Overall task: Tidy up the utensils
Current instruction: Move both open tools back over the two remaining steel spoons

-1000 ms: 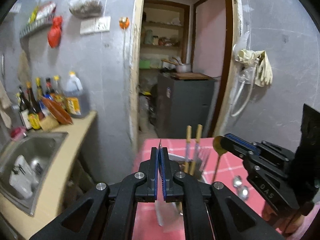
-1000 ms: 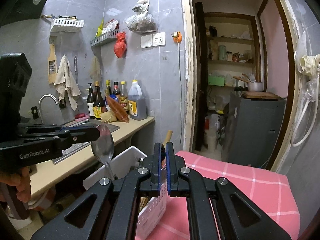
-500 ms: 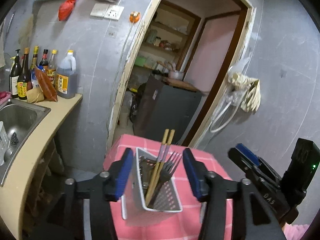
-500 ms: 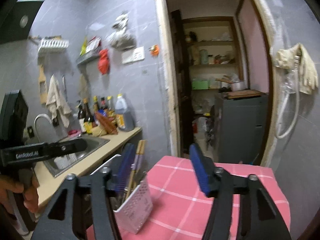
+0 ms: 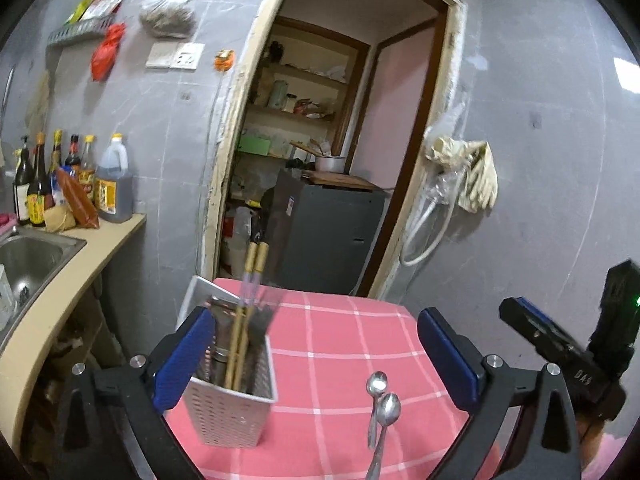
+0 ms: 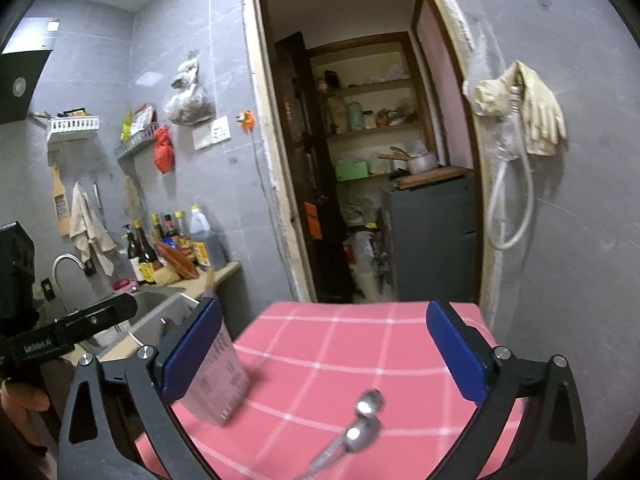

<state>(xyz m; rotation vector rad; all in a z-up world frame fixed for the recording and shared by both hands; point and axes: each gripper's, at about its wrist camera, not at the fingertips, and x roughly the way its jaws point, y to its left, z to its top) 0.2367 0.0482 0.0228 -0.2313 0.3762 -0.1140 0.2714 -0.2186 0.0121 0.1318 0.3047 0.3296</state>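
The white perforated metal utensil caddy (image 5: 234, 404) stands upright at the left side of the table and holds a pair of wooden chopsticks (image 5: 244, 316), dark forks and other metal pieces. The left gripper (image 5: 316, 356) hangs just above and behind it with its blue-padded jaws at full spread, having just been opening, with nothing between the pads. Two small stainless-steel spoons (image 5: 382, 408) lie side by side on the pink checked tablecloth (image 5: 340, 344), to the right of the caddy and apart from it. Their bowls point away from the cameras and their handles run back toward the near table edge, so the long axis lies roughly along each gripper's line of sight. In the right wrist view the spoons (image 6: 362, 420) sit low between the jaws of the right gripper (image 6: 326, 356), which is likewise fully spread, has just been opening and holds nothing. The right gripper appears the nearer to the spoons; a pick would likely require closing across the handles. The cloth is flat and otherwise bare. Left of the table are a counter with a steel sink (image 5: 28, 256) and sauce bottles (image 5: 72, 180); beyond is a doorway (image 5: 332, 152) to a storeroom.
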